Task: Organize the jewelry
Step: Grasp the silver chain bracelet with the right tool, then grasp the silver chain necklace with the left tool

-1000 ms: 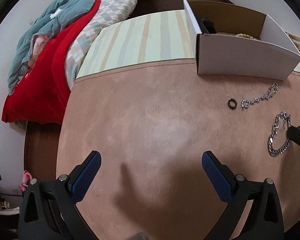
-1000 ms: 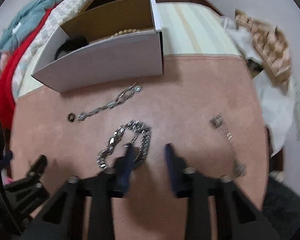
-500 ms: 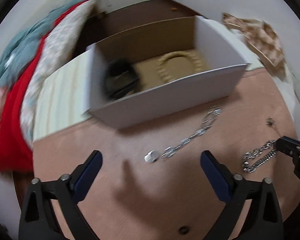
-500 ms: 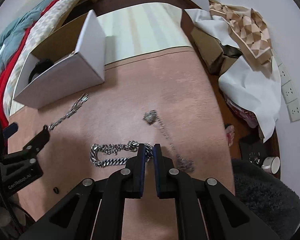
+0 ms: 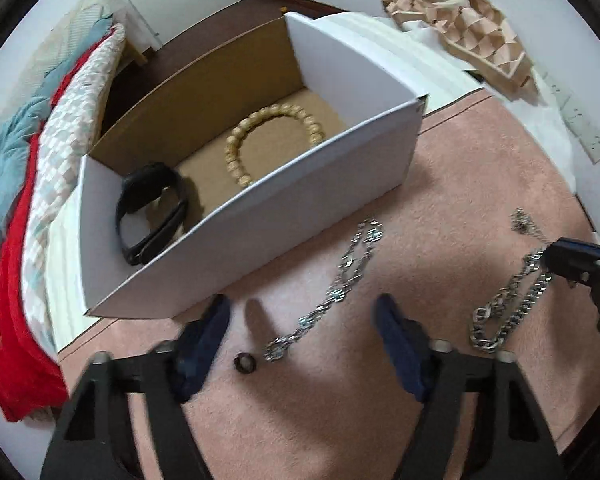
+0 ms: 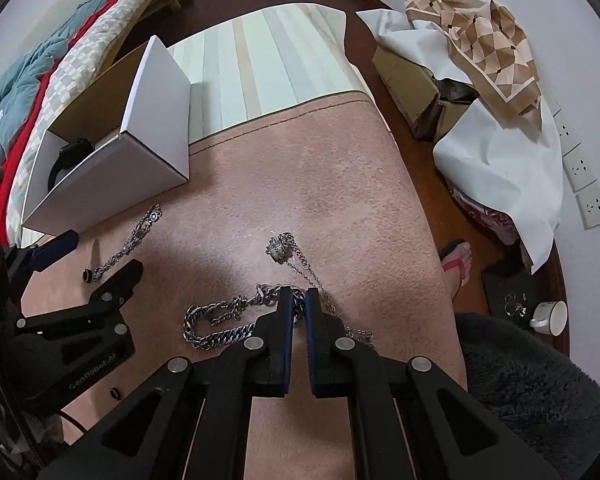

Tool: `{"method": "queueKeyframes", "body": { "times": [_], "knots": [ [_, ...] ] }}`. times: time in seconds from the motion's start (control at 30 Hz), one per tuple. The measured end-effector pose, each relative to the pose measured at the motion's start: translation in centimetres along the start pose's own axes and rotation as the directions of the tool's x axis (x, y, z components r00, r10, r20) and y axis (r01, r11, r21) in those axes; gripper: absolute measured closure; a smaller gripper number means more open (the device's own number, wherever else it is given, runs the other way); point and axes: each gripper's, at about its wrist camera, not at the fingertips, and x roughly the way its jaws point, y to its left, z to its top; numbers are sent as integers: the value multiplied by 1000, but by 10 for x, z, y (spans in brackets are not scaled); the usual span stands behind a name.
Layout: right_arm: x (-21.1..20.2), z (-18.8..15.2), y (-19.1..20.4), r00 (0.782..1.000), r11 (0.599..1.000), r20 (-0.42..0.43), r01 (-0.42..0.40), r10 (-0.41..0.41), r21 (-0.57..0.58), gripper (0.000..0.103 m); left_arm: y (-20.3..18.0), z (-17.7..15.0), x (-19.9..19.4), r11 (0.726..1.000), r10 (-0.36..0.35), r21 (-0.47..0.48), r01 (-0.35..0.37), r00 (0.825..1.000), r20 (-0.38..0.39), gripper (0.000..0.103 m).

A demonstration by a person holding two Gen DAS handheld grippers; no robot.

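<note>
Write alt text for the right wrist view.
The right gripper is shut on a heavy silver chain lying on a pink mat. A thin necklace lies beside it; the left gripper and a white box are at left.

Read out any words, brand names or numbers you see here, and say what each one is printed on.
"GenRobot.AI": faint raised lettering on the black body of the left gripper, seen in the right wrist view.
Nothing else is readable: the white cardboard box and the white wall sockets show no print.

White box [image 5: 260,236] with brown inside; pale beige beads [image 5: 274,136]; black strap [image 5: 152,212]; silvery chains [image 5: 508,308]; pink, seemingly plush cloth [image 5: 460,184].
</note>
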Motion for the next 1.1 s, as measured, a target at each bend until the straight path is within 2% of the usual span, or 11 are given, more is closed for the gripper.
{"method": "queueKeyframes", "body": {
  "times": [0.03, 0.1, 0.2, 0.37, 0.53, 0.77, 0.87, 0.93, 1.0, 1.03, 1.1],
  "knots": [
    [0, 1, 0, 1000, 1000, -2, 0, 0, 1, 97, 0, 1, -1, 1000, -23, 2, 23, 1000, 1, 65],
    [0, 2, 0, 1000, 1000, -6, 1, -1, 4, 97, 0, 1, -1, 999, -51, 8, 51, 999, -8, 96],
    [0, 3, -1, 1000, 1000, -9, 0, 1, 8, 97, -2, 0, -3, 999, -41, 12, 41, 999, -3, 103],
    [-4, 3, -3, 1000, 1000, -5, -19, 19, 20, 97, 14, -8, -15, 994, -79, -79, 81, 996, 29, 103],
    [-11, 1, 0, 998, 998, 9, -55, 55, 29, 97, 43, -19, -42, 971, -131, -190, 143, 988, 76, 103],
    [-27, 2, 12, 993, 993, 41, -114, 113, 19, 98, 73, -31, -68, 946, -153, -271, 180, 981, 119, 103],
    [-32, 3, 17, 991, 993, 50, -122, 121, 7, 98, 79, -35, -63, 926, -214, -292, 242, 969, 124, 98],
    [-32, 4, 19, 991, 993, 51, -121, 121, 5, 98, 75, -32, -48, 926, -230, -285, 247, 969, 92, 92],
    [-30, 3, 17, 992, 993, 46, -120, 120, 11, 98, 67, -30, -38, 938, -241, -240, 252, 968, 74, 62],
    [-29, 2, 15, 992, 992, 43, -122, 121, 15, 98, 62, -29, -33, 948, -227, -213, 237, 971, 69, 55],
    [-27, 1, 11, 992, 993, 38, -119, 119, 21, 98, 54, -26, -25, 964, -202, -167, 207, 978, 49, 53]
  ]
}}
